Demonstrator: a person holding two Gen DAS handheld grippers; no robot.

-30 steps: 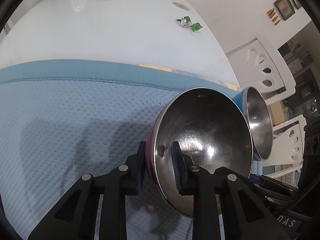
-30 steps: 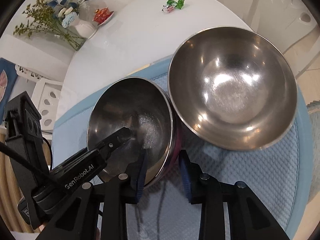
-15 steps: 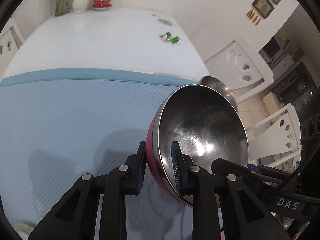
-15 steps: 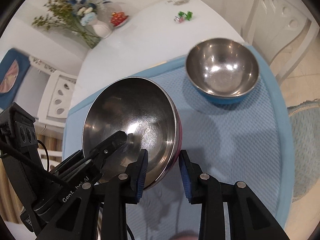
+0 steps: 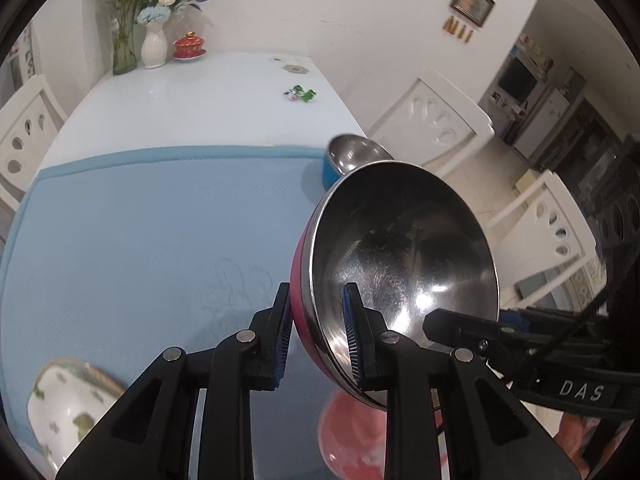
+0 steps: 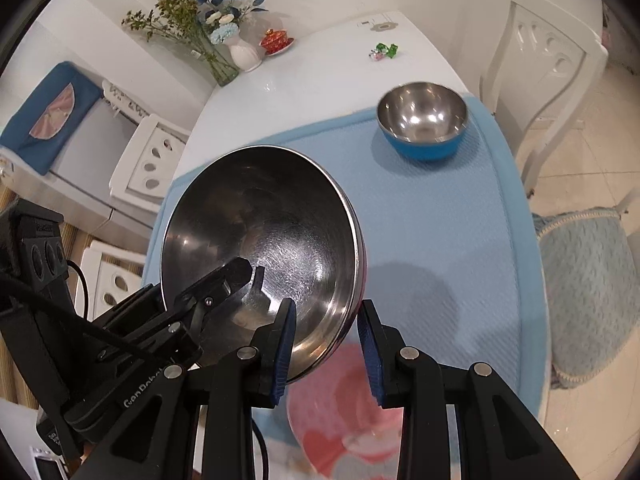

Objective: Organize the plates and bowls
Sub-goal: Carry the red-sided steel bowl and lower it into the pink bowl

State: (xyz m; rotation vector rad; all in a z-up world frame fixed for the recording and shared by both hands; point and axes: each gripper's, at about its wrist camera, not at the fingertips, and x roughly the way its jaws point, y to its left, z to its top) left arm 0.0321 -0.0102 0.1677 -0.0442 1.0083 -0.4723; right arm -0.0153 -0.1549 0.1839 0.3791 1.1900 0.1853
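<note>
Both my grippers, left gripper and right gripper, clamp one pink-sided steel bowl's rim; one blue steel bowl sits near the blue mat's corner, mat between bare.

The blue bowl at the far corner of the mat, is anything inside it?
No, the right wrist view looks straight into the blue bowl and shows only its bare shiny steel inside.
</note>
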